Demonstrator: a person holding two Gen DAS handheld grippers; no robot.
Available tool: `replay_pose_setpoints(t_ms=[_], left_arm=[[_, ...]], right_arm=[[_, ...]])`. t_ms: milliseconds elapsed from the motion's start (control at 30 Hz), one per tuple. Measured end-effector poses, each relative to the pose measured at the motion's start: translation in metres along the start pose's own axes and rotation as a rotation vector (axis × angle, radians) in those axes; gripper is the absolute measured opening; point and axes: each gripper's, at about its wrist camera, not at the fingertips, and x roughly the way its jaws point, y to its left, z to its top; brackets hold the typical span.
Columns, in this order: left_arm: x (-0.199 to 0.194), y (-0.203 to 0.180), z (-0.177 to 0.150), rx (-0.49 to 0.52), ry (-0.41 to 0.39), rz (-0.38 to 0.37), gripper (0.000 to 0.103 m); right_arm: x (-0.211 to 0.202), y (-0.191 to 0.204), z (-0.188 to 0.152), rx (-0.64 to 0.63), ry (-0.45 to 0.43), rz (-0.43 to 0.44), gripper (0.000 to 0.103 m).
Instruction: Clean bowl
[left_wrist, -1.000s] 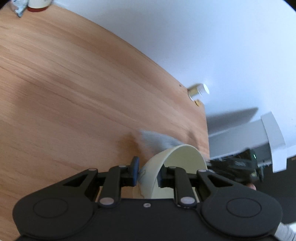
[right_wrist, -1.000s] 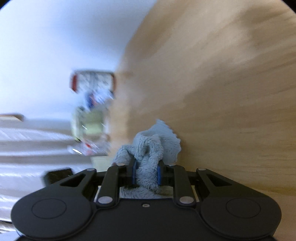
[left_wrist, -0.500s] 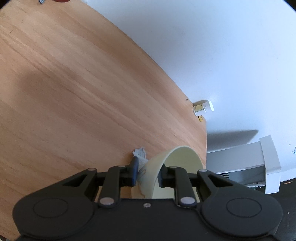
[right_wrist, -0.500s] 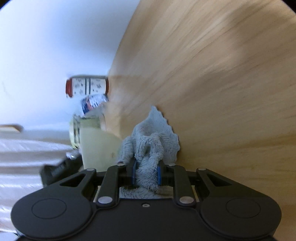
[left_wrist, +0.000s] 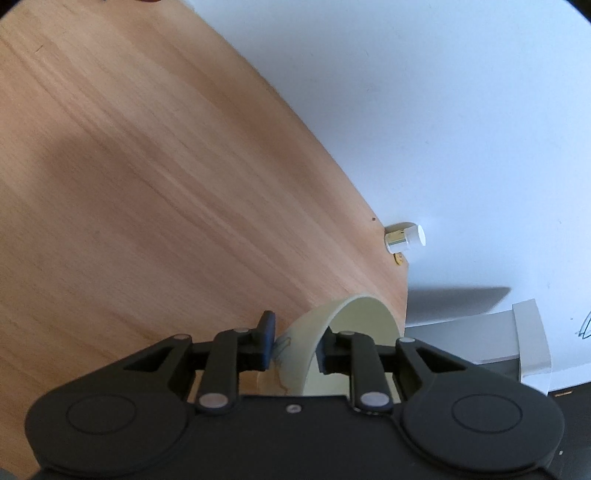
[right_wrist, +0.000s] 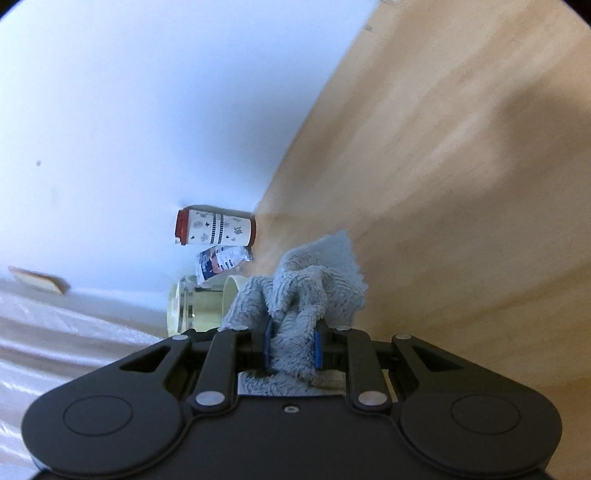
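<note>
A pale yellow bowl (left_wrist: 362, 314) is tipped on edge over the wooden table (left_wrist: 147, 166), low in the left wrist view. Its wall stands between the jaws of my left gripper (left_wrist: 295, 347), one pad outside and one inside the bowl; the jaws are opening slightly while the pads still touch the wall. In the right wrist view my right gripper (right_wrist: 291, 347) is shut on a bunched grey-blue cloth (right_wrist: 314, 273). Just left of the cloth a sliver of the bowl's rim (right_wrist: 232, 291) shows. The cloth is apart from the bowl's inside.
A small white-capped bottle (left_wrist: 404, 238) stands at the table's far edge by the white wall. Beyond the cloth are a red-lidded patterned canister (right_wrist: 216, 230), a small packet (right_wrist: 221, 260) and a glass jar (right_wrist: 184, 306). A white ledge (left_wrist: 528, 343) lies off the table's end.
The cloth and right gripper have drawn away from the bowl and left the left wrist view. The left gripper rolled a little with the bowl still between its jaws.
</note>
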Motion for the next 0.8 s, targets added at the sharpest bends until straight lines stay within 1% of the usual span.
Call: replay_pose_setpoints(t_ms=[33, 67, 100, 233, 333, 433, 500, 567, 700, 800], left_arm=[[-0.001, 0.002, 0.0, -0.007, 0.0, 0.001, 0.02], [-0.001, 0.004, 0.0, -0.016, -0.002, 0.003, 0.021], [-0.001, 0.005, 0.0, -0.02, -0.003, 0.005, 0.021], [0.003, 0.012, 0.0, -0.029, 0.003, 0.017, 0.021], [0.003, 0.013, -0.002, -0.033, 0.006, 0.013, 0.021], [0.001, 0.012, -0.002, -0.035, -0.008, 0.013, 0.021], [-0.001, 0.012, -0.002, -0.042, -0.022, 0.016, 0.02], [-0.005, 0.013, 0.0, -0.067, -0.042, -0.002, 0.019], [-0.007, 0.007, 0.003, -0.069, -0.064, -0.005, 0.019], [-0.005, 0.003, 0.003, -0.084, -0.069, -0.023, 0.019]], right_arm=[[0.001, 0.001, 0.0, -0.01, 0.004, -0.009, 0.024], [0.006, 0.003, -0.001, -0.042, 0.022, -0.046, 0.024], [0.011, 0.003, -0.003, -0.049, 0.033, -0.062, 0.024], [0.016, 0.0, -0.007, -0.07, 0.053, -0.098, 0.024], [0.033, 0.004, -0.01, -0.137, 0.106, -0.16, 0.024], [0.037, 0.01, -0.013, -0.2, 0.118, -0.183, 0.024], [0.034, 0.014, -0.013, -0.205, 0.116, -0.187, 0.024], [0.024, 0.02, -0.01, -0.219, 0.105, -0.177, 0.024], [-0.007, 0.039, -0.009, -0.233, 0.029, -0.103, 0.024], [-0.016, 0.05, -0.01, -0.269, 0.013, -0.09, 0.024]])
